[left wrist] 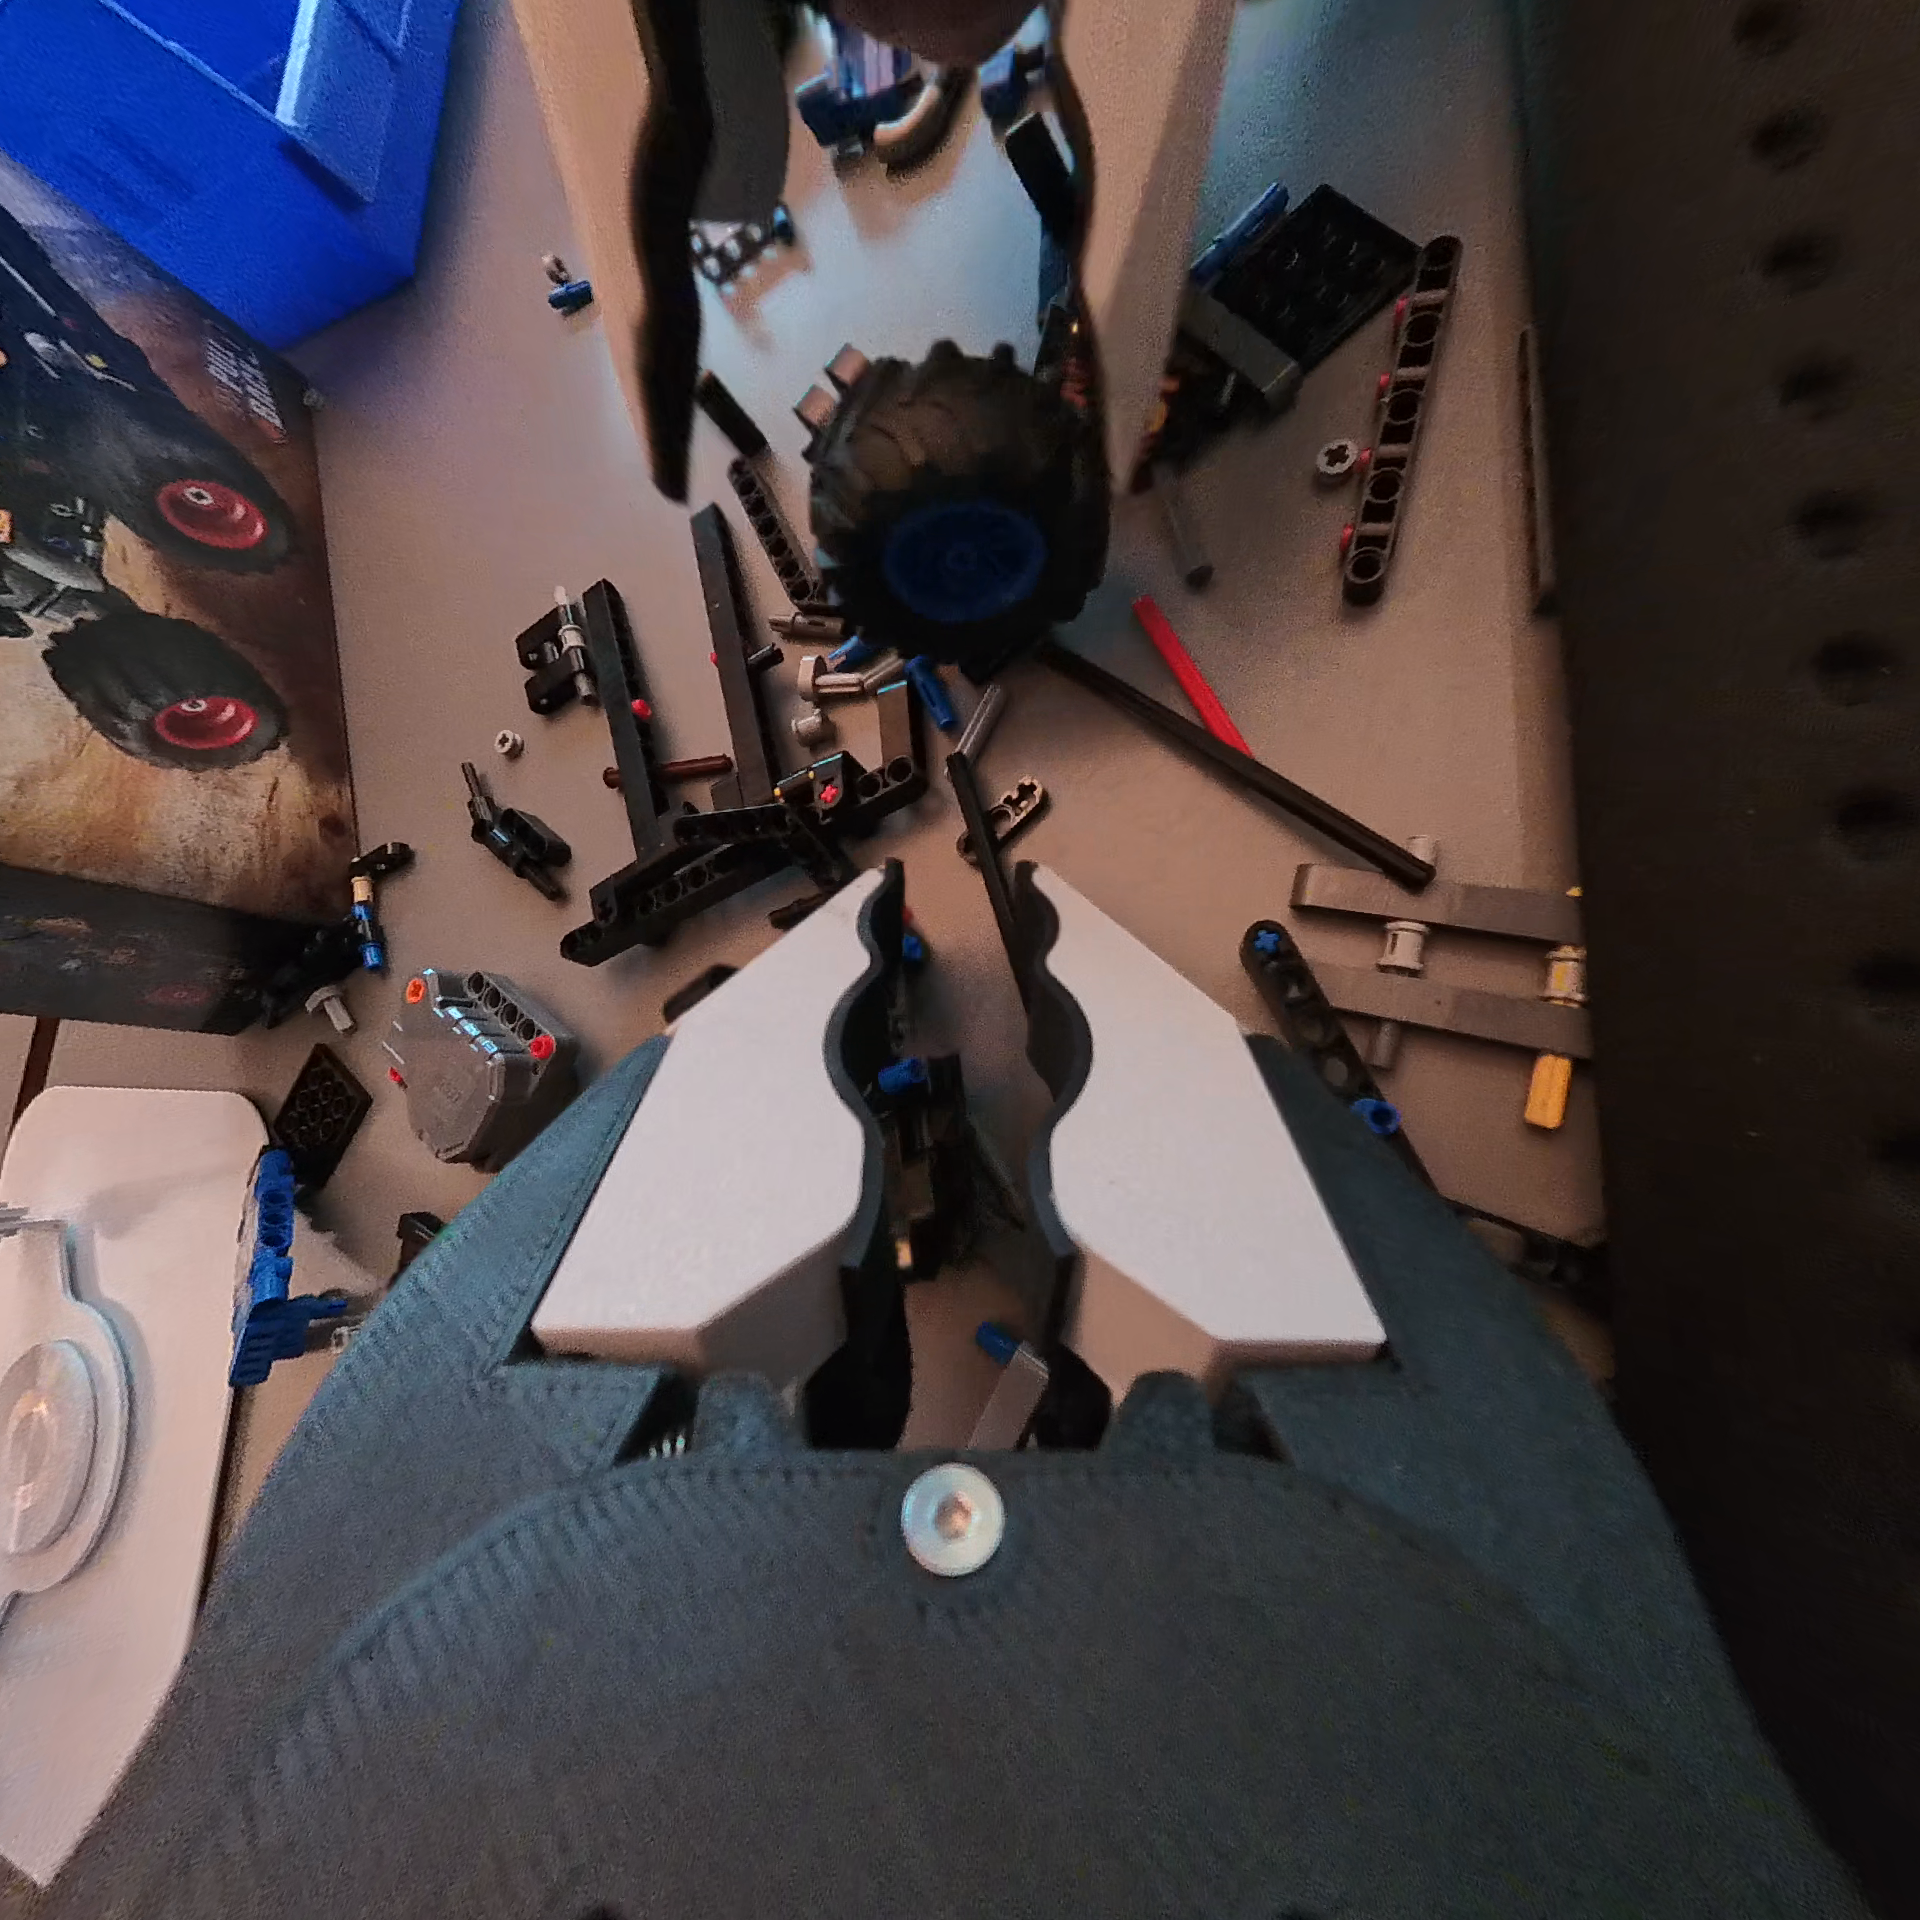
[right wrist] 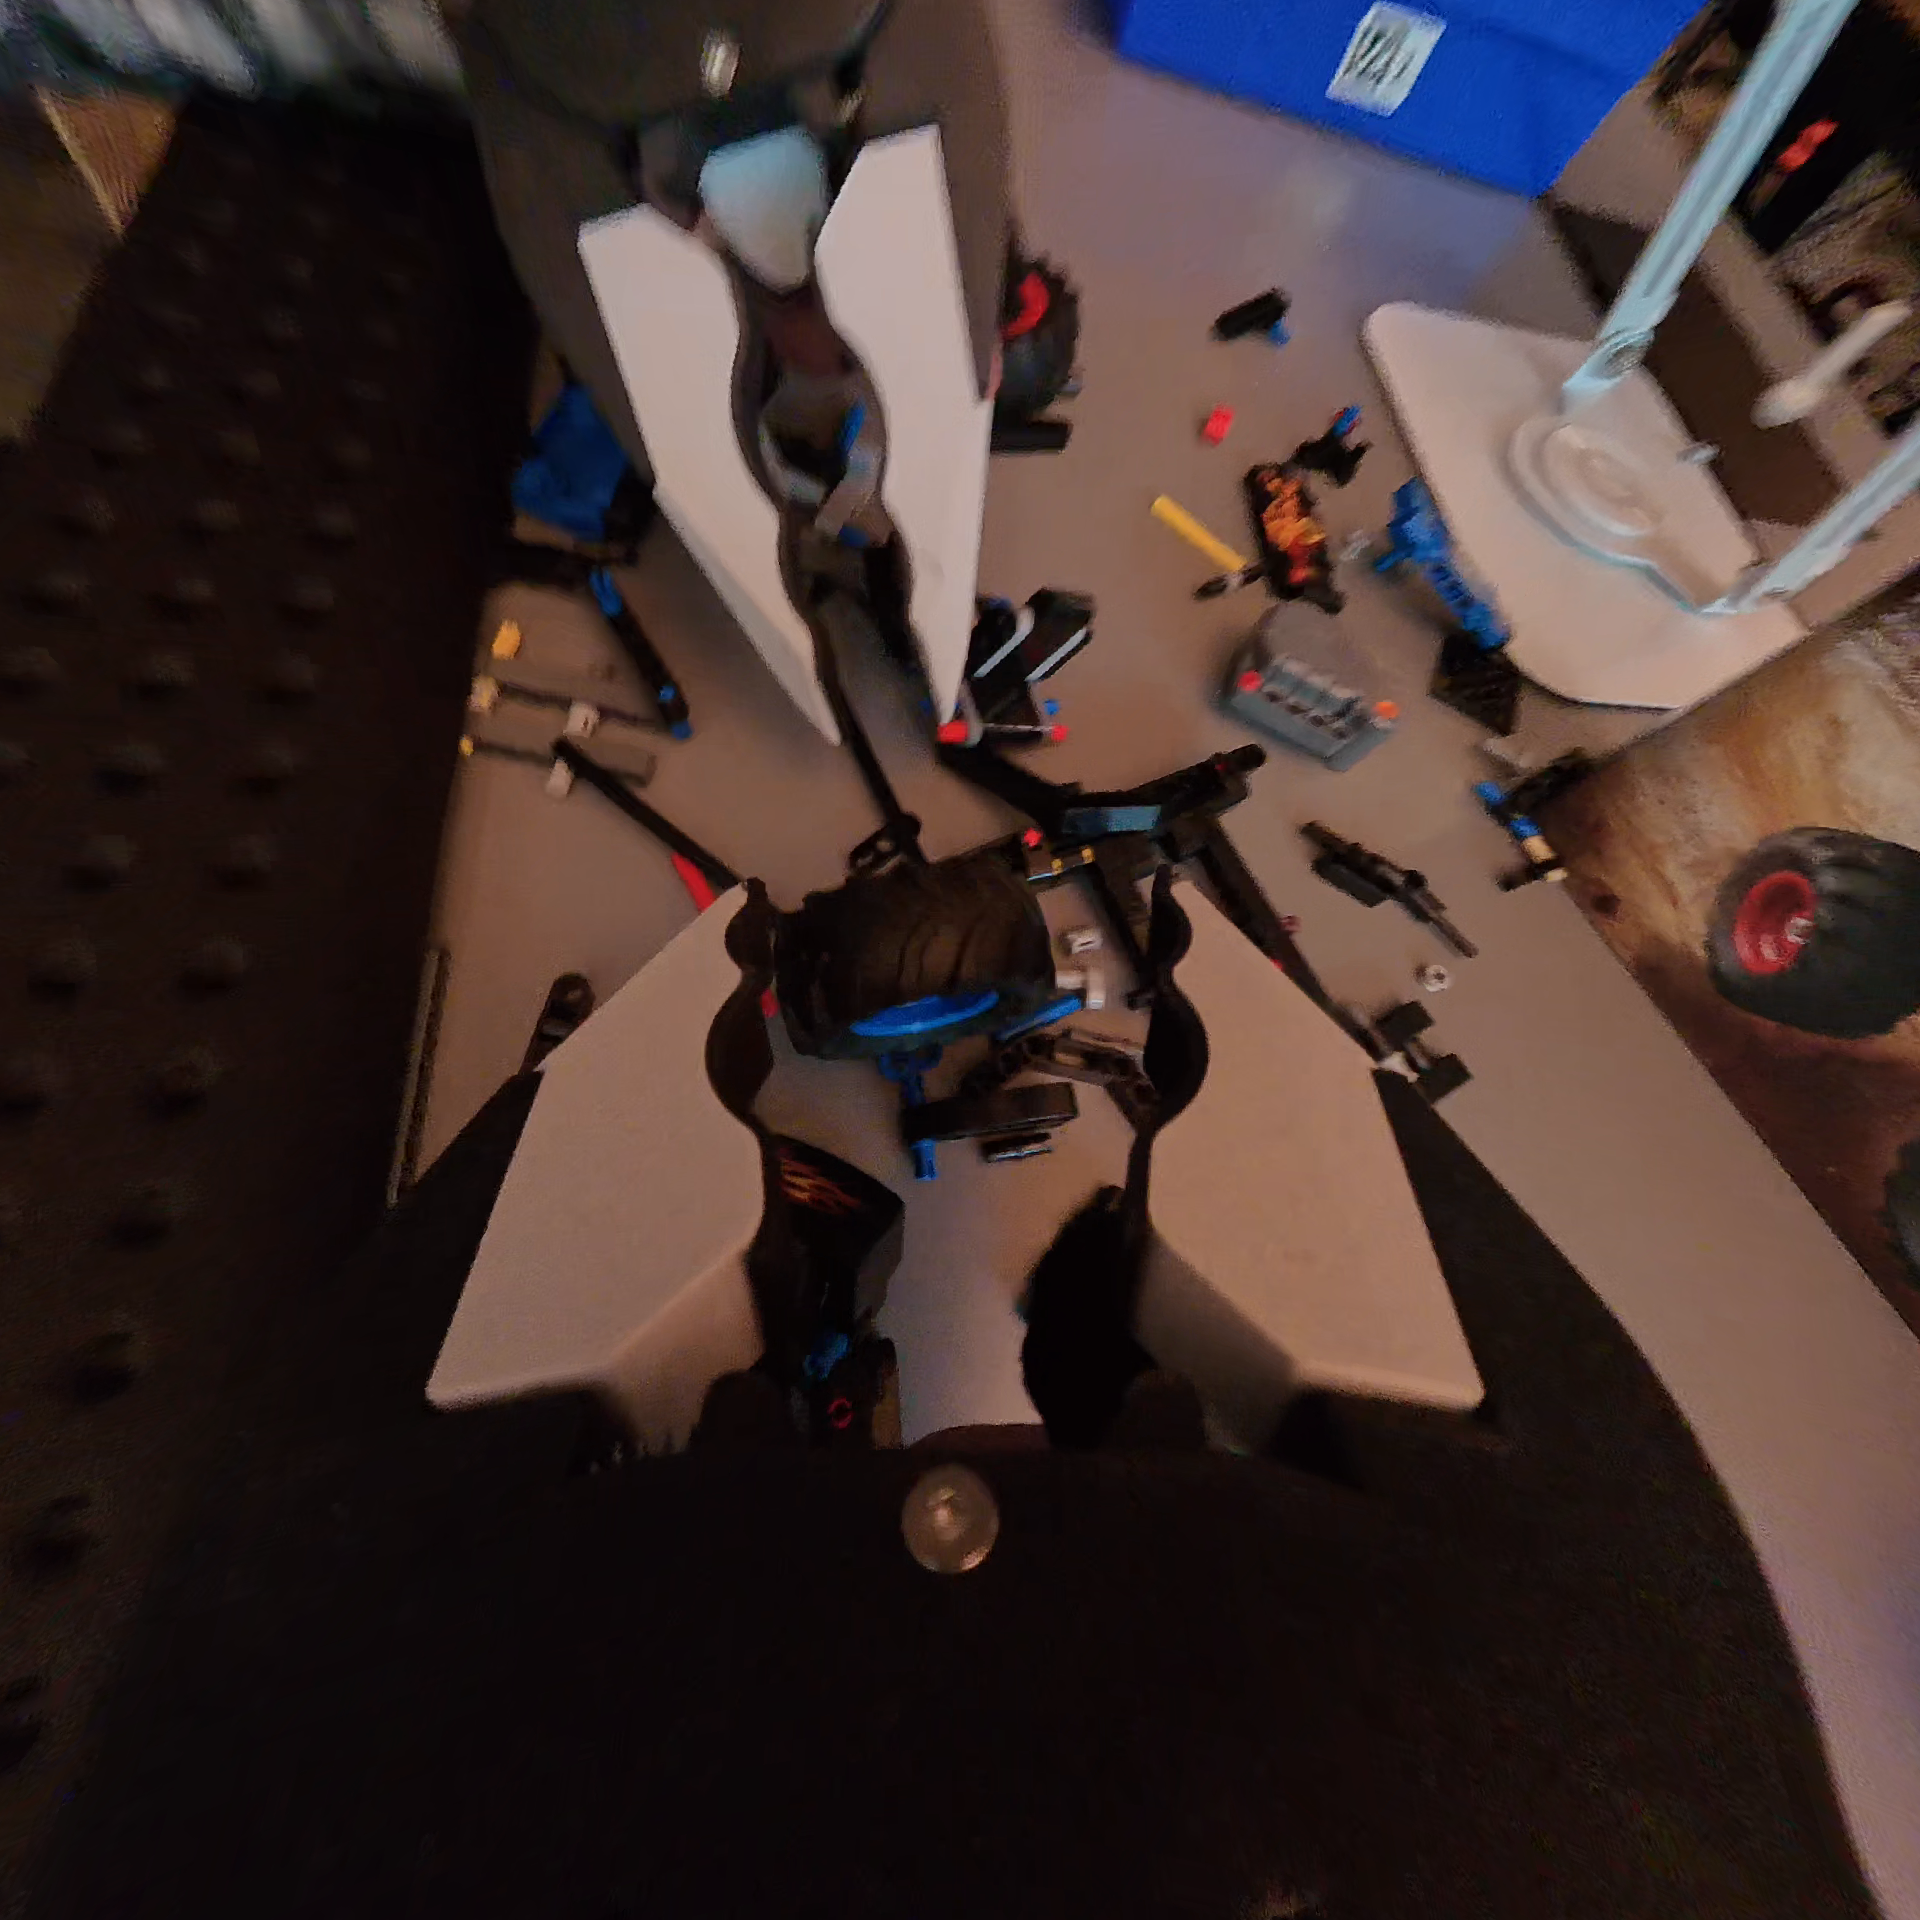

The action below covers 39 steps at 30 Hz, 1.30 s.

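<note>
My left gripper [left wrist: 961,883] hung over the grey bench [left wrist: 468,520], its jaws nearly together with only a narrow slot between them. A thin black axle [left wrist: 982,862] ran through that slot, but I could not tell whether the pads pinched it or merely framed it. At twelve o'clock from the tips lay a black tyre with a blue hub [left wrist: 961,509], and at ten o'clock a black beam frame [left wrist: 675,790]. A grey motor block [left wrist: 478,1060] sat at eight o'clock, and a printed box [left wrist: 156,623] lay beyond it at nine.

My right gripper [right wrist: 951,914] stood released, jaws spread wide. The same tyre [right wrist: 914,956] sat between the tips, nearer the left pad, with no contact I could confirm. The left gripper [right wrist: 883,717] showed at twelve o'clock. A blue bin [right wrist: 1351,94] stood at one o'clock, and a white stand base [right wrist: 1455,436] at two.
</note>
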{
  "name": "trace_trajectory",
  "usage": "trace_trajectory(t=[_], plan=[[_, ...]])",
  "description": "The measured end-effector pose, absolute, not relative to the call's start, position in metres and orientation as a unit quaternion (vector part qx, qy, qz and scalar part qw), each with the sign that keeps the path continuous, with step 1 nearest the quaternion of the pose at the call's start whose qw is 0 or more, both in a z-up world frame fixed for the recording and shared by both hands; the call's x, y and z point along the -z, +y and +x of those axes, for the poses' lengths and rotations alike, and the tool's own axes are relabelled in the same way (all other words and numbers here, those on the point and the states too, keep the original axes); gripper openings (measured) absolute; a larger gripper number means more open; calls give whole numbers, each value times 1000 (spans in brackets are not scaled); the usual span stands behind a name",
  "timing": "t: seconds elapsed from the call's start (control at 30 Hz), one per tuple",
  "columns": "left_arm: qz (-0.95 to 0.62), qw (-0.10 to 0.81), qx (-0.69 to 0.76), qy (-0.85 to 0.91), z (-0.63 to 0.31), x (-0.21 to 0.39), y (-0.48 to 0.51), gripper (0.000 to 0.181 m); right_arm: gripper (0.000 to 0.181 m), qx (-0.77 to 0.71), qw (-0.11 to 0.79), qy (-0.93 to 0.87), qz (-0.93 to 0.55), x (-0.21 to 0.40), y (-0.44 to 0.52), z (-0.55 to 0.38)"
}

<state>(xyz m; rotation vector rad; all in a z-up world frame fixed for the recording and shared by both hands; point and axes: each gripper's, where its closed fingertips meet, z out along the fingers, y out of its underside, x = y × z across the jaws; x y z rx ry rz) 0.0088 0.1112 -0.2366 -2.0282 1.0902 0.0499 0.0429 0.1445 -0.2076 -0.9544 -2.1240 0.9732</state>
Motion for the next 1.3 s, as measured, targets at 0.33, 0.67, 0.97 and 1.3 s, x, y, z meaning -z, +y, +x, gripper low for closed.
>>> trace_trajectory(t=[0.33, 0.67, 0.97, 1.3], plan=[[-803, 419, -34, 422, 1, 230, 113, 26, 80, -344, 320, -777, -419, 194, 178, 59], [-786, 471, -16, 401, 16, 201, 124, 49, 87, -173, 392, -647, -630, 161, 252, 199], [-838, 373, 20, 398, 71, 231, 154, 79, 77, -11, 277, -573, -771, 242, 279, 306], [-830, 400, -17, 390, 64, 216, 173, 59, 56, -88, 328, -606, -720, 214, 275, 265]])
